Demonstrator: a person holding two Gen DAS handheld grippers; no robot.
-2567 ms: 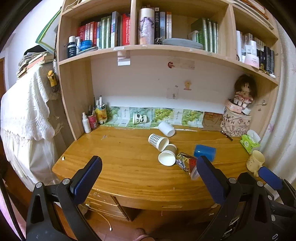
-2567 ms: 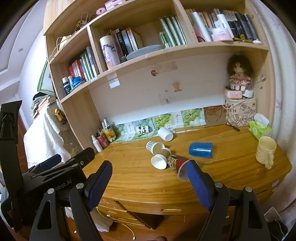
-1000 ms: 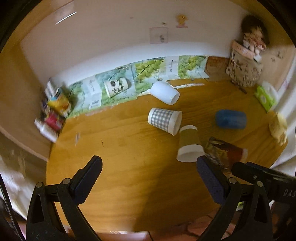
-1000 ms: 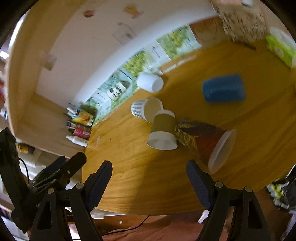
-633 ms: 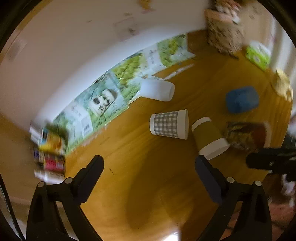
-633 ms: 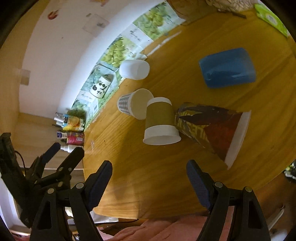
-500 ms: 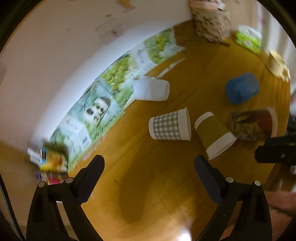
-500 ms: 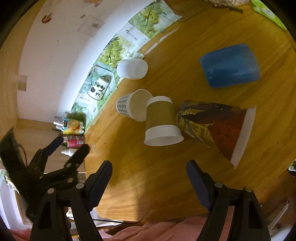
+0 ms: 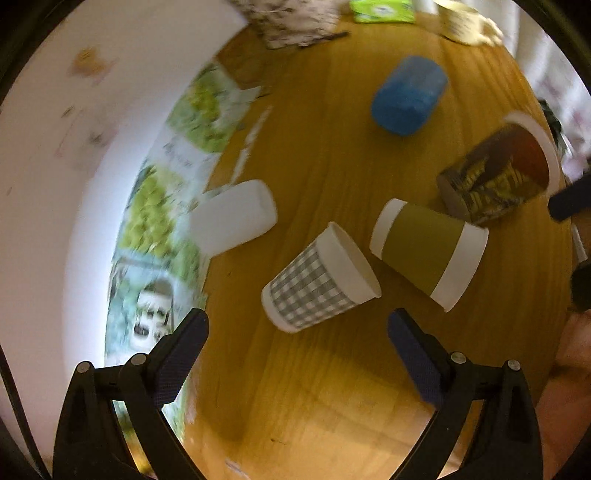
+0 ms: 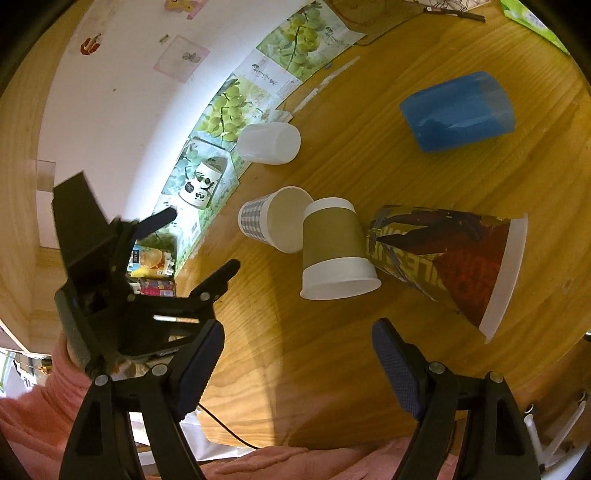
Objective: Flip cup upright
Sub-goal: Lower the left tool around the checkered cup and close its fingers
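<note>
Several cups lie on their sides on the wooden desk [image 9: 332, 387]. A grey checked paper cup [image 9: 317, 284] [image 10: 273, 218] lies beside an olive-banded paper cup [image 9: 428, 251] [image 10: 334, 247]. A tall printed dark cup [image 9: 495, 173] [image 10: 450, 258], a blue plastic cup [image 9: 406, 94] [image 10: 458, 110] and a white cup [image 9: 232, 218] [image 10: 269, 142] lie around them. My left gripper [image 9: 297, 354] is open, above the desk, just short of the checked cup. My right gripper [image 10: 297, 362] is open, hovering short of the olive cup. The left gripper also shows in the right wrist view [image 10: 199, 247].
Grape-print boxes and a panda mug [image 10: 203, 181] line the back wall. Small bottles [image 10: 151, 266] stand at the left. A patterned bag [image 9: 291, 22], green tissue pack [image 9: 380, 9] and cream mug [image 9: 469, 24] sit at the right end. The desk's front edge is below the right gripper.
Both grippers have come in over the desk and tilted down toward the cups. The left view has swung so the checked cup is now close between its fingers. The cups have not moved.
</note>
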